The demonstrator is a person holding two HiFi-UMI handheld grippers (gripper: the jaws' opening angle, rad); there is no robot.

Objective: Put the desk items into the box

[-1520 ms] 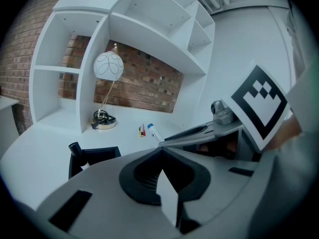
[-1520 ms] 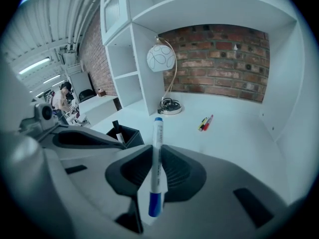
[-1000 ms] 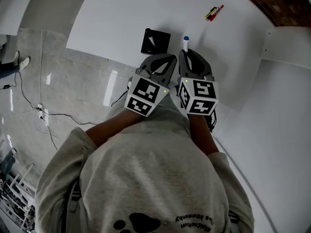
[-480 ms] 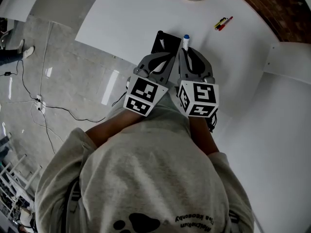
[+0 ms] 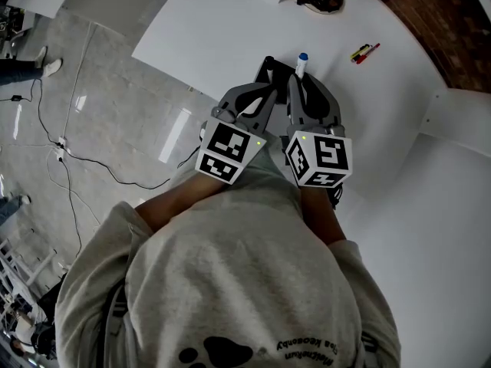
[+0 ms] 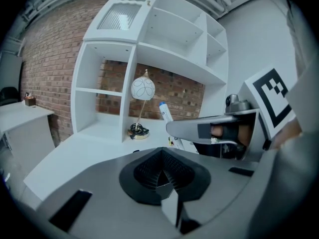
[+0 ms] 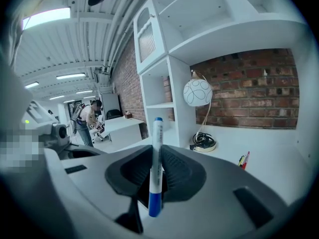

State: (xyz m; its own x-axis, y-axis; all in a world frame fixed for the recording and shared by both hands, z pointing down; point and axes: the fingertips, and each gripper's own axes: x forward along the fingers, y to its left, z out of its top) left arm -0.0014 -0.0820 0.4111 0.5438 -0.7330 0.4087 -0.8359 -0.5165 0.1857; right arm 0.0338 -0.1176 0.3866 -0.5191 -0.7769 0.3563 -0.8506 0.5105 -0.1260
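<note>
Right gripper (image 5: 302, 89) is clamping the marker (image 7: 156, 153) beside the box (image 5: 275, 67), left gripper (image 5: 263, 92) jaws pressed together, empty; next is probably lowering and releasing inside.

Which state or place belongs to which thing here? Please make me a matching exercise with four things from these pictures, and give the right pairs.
Things:
1. white marker with a blue cap
2. left hand-held gripper
3. red and yellow pens
4. round white patterned lamp

States and places:
A. standing under the white shelves
B. lying on the white desk, apart from both grippers
C. jaws together, nothing between them
D. clamped upright in the right hand-held gripper

Pairs: 1-D, 2-C, 3-B, 4-A.
</note>
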